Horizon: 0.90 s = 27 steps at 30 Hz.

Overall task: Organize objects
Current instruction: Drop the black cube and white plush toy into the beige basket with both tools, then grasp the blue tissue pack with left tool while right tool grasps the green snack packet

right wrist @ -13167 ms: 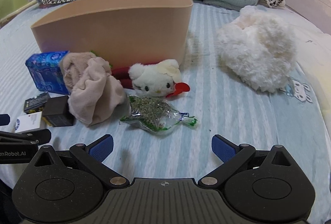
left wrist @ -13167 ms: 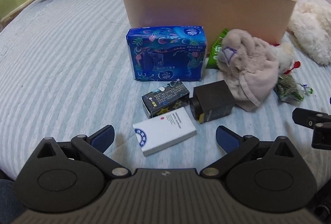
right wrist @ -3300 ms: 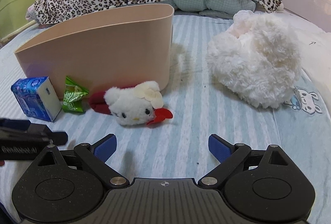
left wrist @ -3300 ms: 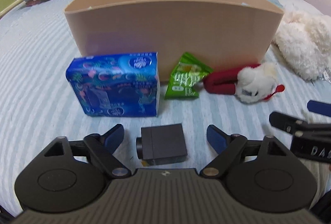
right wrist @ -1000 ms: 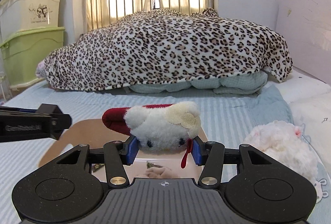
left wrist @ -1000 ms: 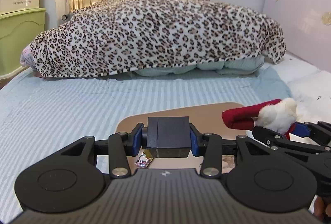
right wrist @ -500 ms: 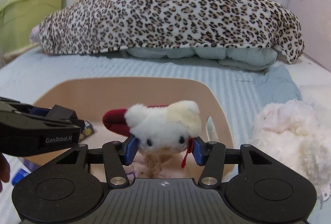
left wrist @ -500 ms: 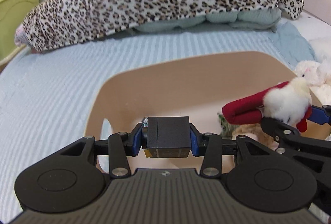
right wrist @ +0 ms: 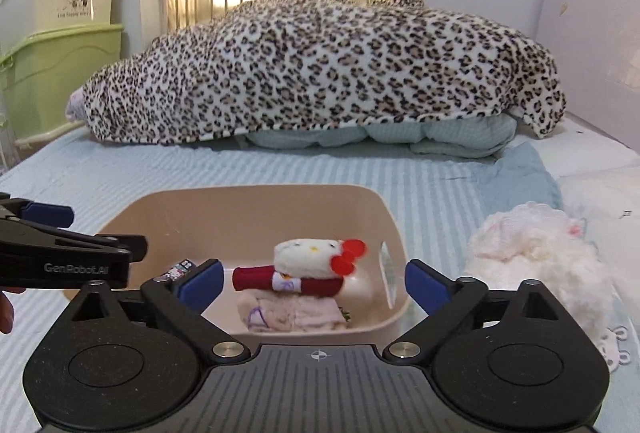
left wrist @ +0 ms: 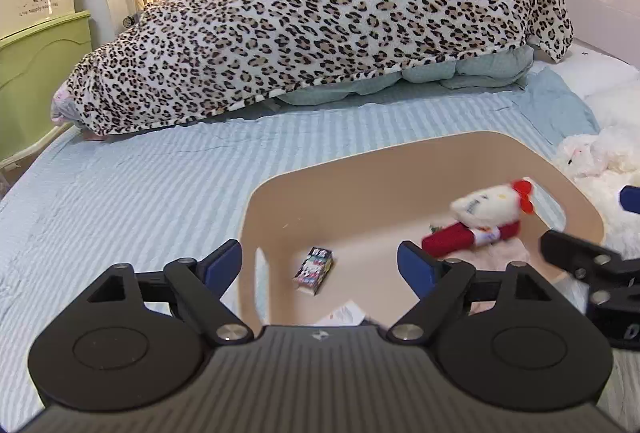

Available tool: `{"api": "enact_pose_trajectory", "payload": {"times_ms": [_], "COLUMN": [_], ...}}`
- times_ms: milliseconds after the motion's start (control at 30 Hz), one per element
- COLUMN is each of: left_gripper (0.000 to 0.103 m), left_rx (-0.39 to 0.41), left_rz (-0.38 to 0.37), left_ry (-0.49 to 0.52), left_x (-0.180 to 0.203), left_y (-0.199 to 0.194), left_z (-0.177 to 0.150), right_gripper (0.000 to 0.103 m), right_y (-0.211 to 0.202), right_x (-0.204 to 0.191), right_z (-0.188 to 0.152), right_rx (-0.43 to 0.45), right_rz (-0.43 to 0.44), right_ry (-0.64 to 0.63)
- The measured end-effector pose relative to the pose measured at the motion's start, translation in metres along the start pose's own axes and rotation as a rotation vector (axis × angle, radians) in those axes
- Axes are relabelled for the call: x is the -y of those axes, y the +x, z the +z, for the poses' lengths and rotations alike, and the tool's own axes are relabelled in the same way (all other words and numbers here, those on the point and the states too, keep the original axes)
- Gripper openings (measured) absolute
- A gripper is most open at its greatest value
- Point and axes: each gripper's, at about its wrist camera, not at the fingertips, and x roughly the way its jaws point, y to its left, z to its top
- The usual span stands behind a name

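Note:
A beige bin stands on the striped bed. My left gripper hangs over its left end, its jaws opening with nothing between them. In the bin lie a small dark patterned box and a corner of a white box. My right gripper is over the near rim of the bin, its jaws opening too. The white kitty plush with red body is free of the pads, blurred, on a pinkish cloth in the bin. No black box shows in either view.
A leopard blanket is heaped at the far end of the bed. A white fluffy plush lies right of the bin. Green and cream storage boxes stand at the left, past the bed edge. A fingertip shows at the left edge.
Both grippers have opened over the bin. The black box has left the left jaws and is out of sight. The kitty plush has left the right jaws and lies in the bin.

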Motion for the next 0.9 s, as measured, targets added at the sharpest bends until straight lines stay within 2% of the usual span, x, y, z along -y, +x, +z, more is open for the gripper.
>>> {"api": "enact_pose_trajectory", "payload": {"times_ms": [233,367,633,900], "left_gripper": [0.095,0.095,0.095,0.095], "left_rx": [-0.008,-0.027,-0.121,-0.207], "left_rz": [-0.015,-0.023,-0.038,-0.123], "left_ry": [-0.019,-0.016,-0.001,-0.064], "left_x": [-0.01,-0.012,-0.009,-0.007], "left_y": [-0.028,-0.035,-0.022,0.005], "left_z": [-0.019,-0.037,-0.077,-0.102], "right_gripper": [0.103,0.103,0.103,0.103], "right_y": [-0.022,-0.026,-0.021,-0.001], "right_x": [0.001,0.003,0.008,0.004], "right_z": [-0.019,-0.032,-0.062,-0.082], "right_rx": [-0.03,-0.061,-0.132,-0.206], "right_rz": [0.011,0.009,0.0,0.008], "right_ry": [0.002,0.003,0.008,-0.003]}}
